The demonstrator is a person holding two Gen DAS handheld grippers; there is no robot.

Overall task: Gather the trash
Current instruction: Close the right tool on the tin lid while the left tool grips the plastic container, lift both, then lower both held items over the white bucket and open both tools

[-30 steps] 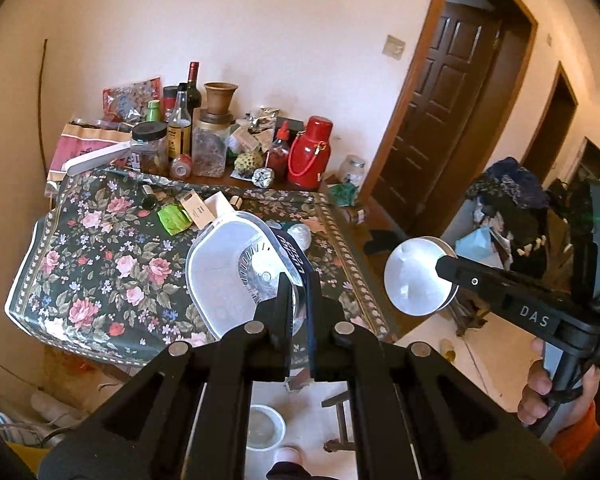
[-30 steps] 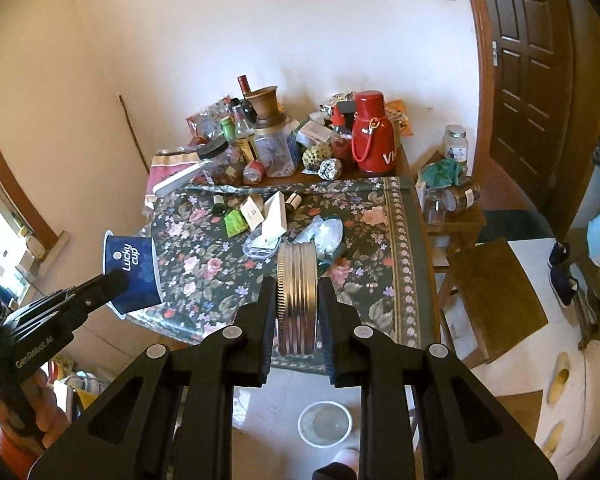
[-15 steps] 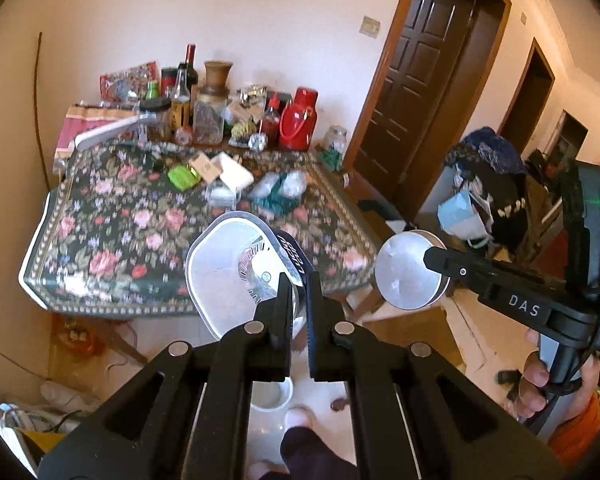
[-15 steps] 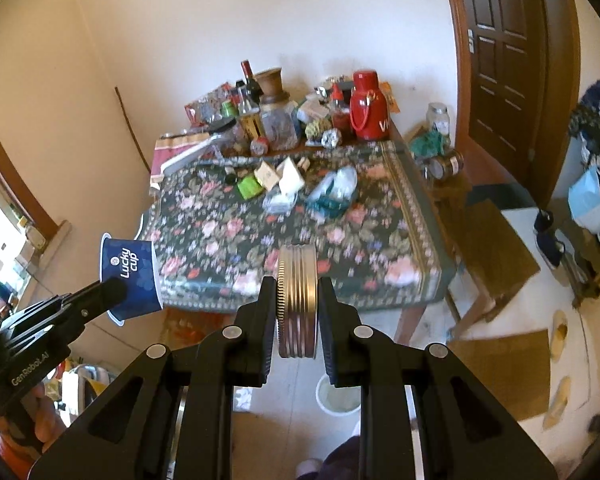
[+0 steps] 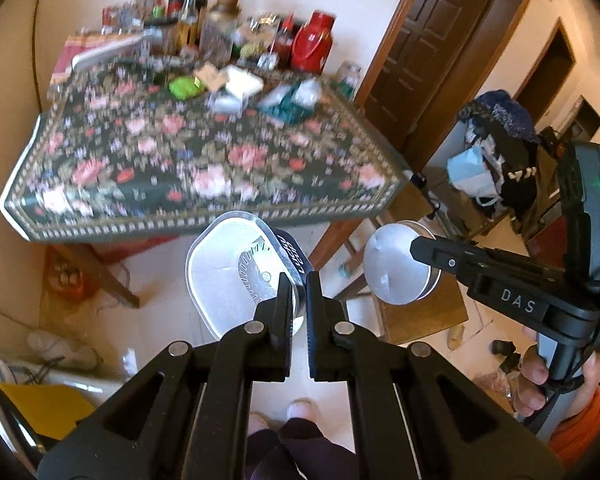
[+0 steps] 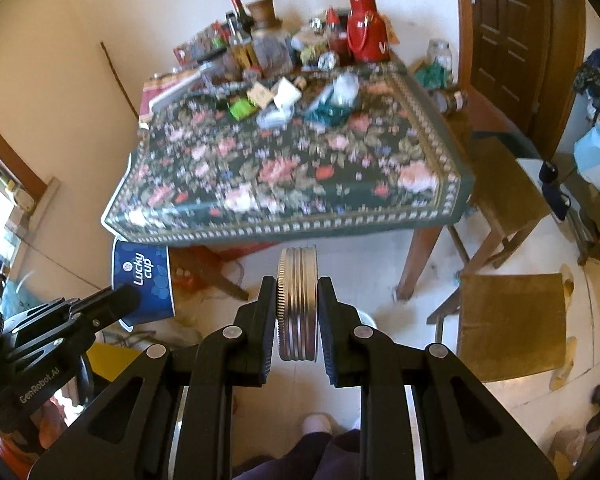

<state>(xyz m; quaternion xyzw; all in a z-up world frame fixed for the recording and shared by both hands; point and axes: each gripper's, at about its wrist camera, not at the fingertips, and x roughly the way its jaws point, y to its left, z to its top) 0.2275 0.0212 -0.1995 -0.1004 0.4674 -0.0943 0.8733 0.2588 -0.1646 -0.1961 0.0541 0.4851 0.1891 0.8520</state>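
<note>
Wooden table under a dark floral-print tablecloth (image 6: 284, 176) fills the upper half of both wrist views, blurred in the left one; its near edge sits above and beyond both grippers. Back edge against the cream wall is crowded: red thermos jug (image 6: 365, 40), dark glass bottles, jars, a brown wooden vessel (image 6: 263, 10). Mid-table litter: bright green crumpled wrapper (image 6: 241, 109), white folded paper piece (image 6: 287, 92), clear plastic bags with teal bits (image 6: 334, 98). Brown wooden stool with tan seat (image 6: 512, 320) stands on the pale floor right of the table, dark panelled door (image 6: 508, 36) behind it. Left gripper (image 5: 298, 280) is clamped on the rim of a blue paper cup printed "Lucky cup" (image 5: 242, 272), squashing the mouth into a rounded oblong; white inside faces the camera, cup held in the air below the table edge, over the floor. Right wrist view shows the same cup from outside, blue wall and logo, low left. Right gripper (image 6: 297, 300) is closed on a round silver metal jar lid with ridged side (image 6: 298, 304), pinched across its flat faces, edge-on to the camera, also in the air over the floor in front of the table. Lid and cup are well apart, neither touching the table.
</note>
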